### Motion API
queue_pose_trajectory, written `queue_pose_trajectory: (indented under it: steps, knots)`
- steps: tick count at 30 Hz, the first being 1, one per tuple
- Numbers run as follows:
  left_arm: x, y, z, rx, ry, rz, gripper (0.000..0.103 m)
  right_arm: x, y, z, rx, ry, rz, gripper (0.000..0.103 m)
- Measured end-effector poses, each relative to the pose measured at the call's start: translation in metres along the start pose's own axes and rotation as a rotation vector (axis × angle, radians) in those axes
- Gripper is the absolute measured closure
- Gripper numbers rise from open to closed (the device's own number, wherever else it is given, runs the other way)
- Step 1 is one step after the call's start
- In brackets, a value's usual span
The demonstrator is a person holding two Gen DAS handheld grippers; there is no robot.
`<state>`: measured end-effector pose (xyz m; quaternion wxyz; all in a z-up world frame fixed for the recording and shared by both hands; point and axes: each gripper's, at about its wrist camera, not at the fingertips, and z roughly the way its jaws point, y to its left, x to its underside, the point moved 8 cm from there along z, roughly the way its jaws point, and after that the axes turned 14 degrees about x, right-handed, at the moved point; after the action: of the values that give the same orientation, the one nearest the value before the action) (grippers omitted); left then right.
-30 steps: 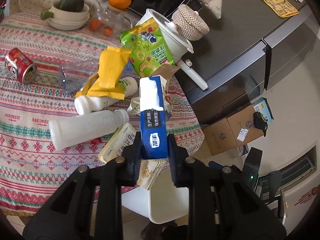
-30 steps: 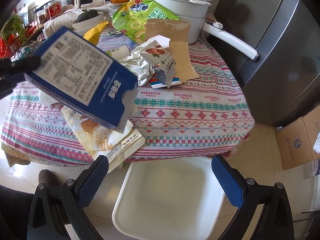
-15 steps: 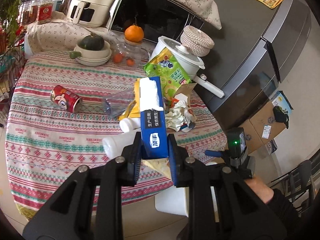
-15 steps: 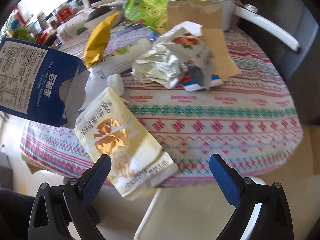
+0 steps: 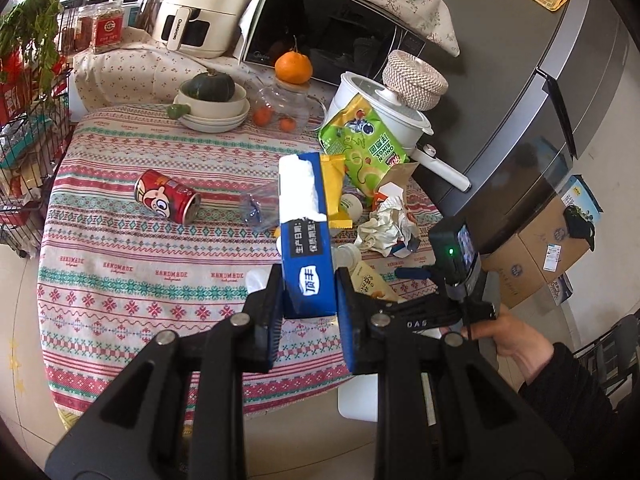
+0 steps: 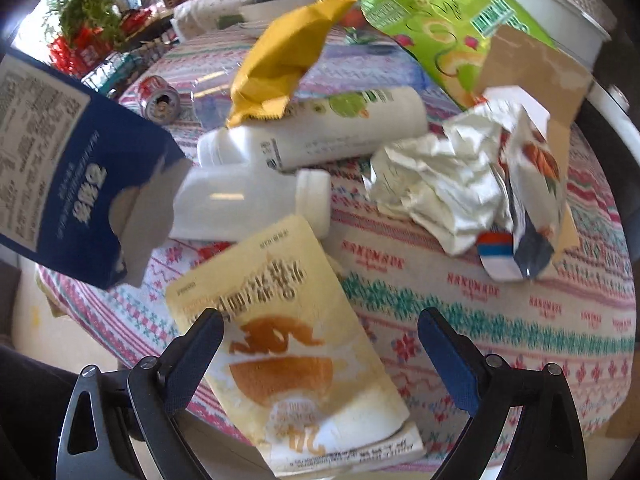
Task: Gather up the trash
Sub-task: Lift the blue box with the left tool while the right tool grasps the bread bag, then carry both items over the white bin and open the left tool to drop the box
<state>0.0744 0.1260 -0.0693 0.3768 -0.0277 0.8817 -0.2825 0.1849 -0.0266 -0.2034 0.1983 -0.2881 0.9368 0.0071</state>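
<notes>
My left gripper (image 5: pixel 308 308) is shut on a blue tissue box (image 5: pixel 306 232) and holds it above the table's front edge; the box also shows at the left of the right wrist view (image 6: pixel 72 176). My right gripper (image 6: pixel 320 356) is open, its jaws either side of a cream snack bag (image 6: pixel 296 344) that hangs over the table edge. Behind the bag lie two white bottles (image 6: pixel 248 204), a yellow wrapper (image 6: pixel 280 60), crumpled white paper (image 6: pixel 444 192), a torn packet (image 6: pixel 532 208) and a green chip bag (image 6: pixel 440 20). A red can (image 5: pixel 168 202) lies further left.
A white bin (image 5: pixel 358 404) stands on the floor below the table edge. A white pot (image 5: pixel 384 112), bowls with a squash (image 5: pixel 212 108), a glass jar with an orange (image 5: pixel 288 96), a microwave (image 5: pixel 336 40) and an air fryer (image 5: pixel 204 12) stand at the back. The fridge (image 5: pixel 520 80) is to the right.
My left gripper has pulled back and up with the tissue box, away from the trash pile. My right gripper has moved in from above the bin to the cream snack bag, still open.
</notes>
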Motion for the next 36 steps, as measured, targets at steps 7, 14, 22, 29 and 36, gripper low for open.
queue_pose_trajectory:
  steps: [7,14,22,29,36]
  knots:
    - [0.001,0.003,0.004,0.001,0.016,-0.009,0.077,-0.008,-0.001,0.030,-0.044,0.024,-0.017,0.005]
    - [0.002,-0.002,0.009,0.003,0.030,0.001,0.077,-0.010,0.013,0.026,0.020,-0.053,-0.093,0.049]
    - [0.002,-0.013,0.012,0.008,0.032,0.027,0.077,-0.006,-0.009,0.002,0.003,-0.040,-0.026,0.088]
    - [0.001,-0.033,0.013,0.051,0.024,0.055,0.077,0.006,-0.038,-0.031,0.051,-0.061,0.055,0.091]
    - [0.011,-0.070,0.028,0.156,0.076,0.084,0.077,0.039,-0.087,-0.070,0.122,-0.048,0.166,0.091]
